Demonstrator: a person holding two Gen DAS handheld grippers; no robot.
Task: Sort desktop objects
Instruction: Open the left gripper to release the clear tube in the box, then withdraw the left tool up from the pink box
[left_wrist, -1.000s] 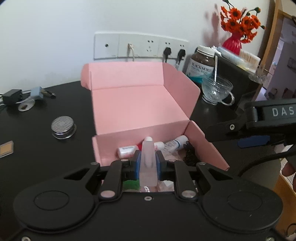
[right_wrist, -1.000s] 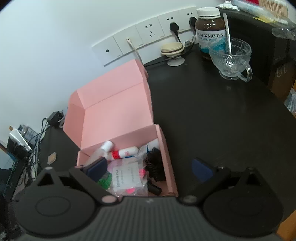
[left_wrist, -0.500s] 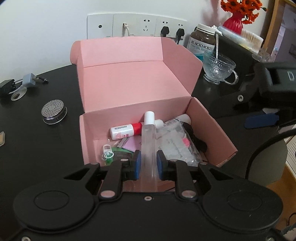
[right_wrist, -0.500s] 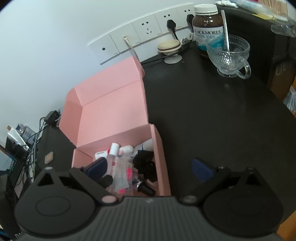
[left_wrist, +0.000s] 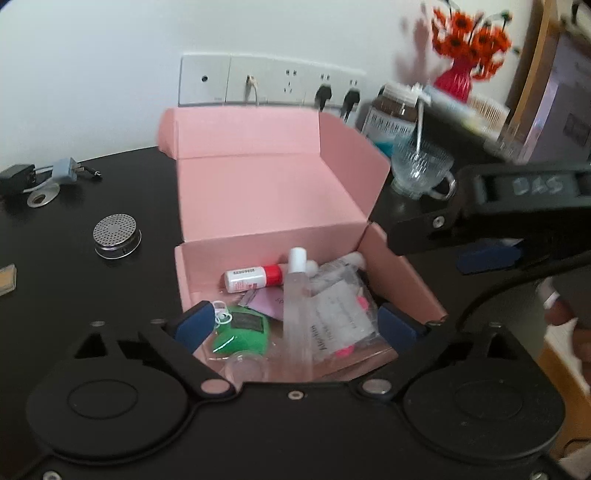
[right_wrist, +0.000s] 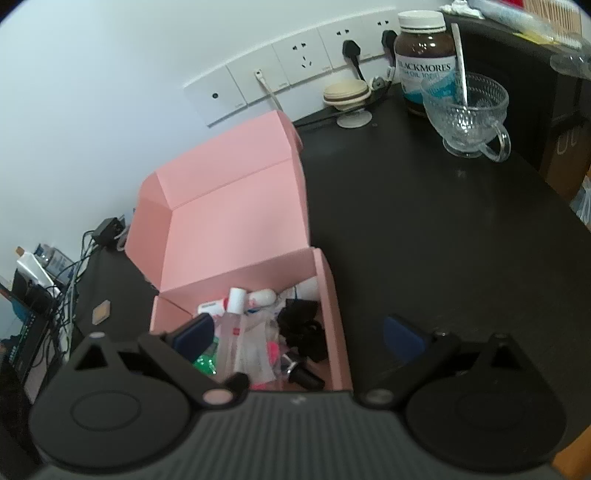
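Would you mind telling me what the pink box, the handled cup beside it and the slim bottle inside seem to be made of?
Pink box: apparently matte cardboard, with crisp fold lines and thin flaps. Handled cup: probably clear pressed glass, patterned and glinting. Slim bottle: frosted translucent body with a white cap, plastic or glass; I cannot tell which.

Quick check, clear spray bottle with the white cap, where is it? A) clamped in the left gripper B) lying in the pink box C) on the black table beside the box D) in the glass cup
B: the spray bottle lies among the items in the pink box, with the left gripper jaws opening, pads apart from it.
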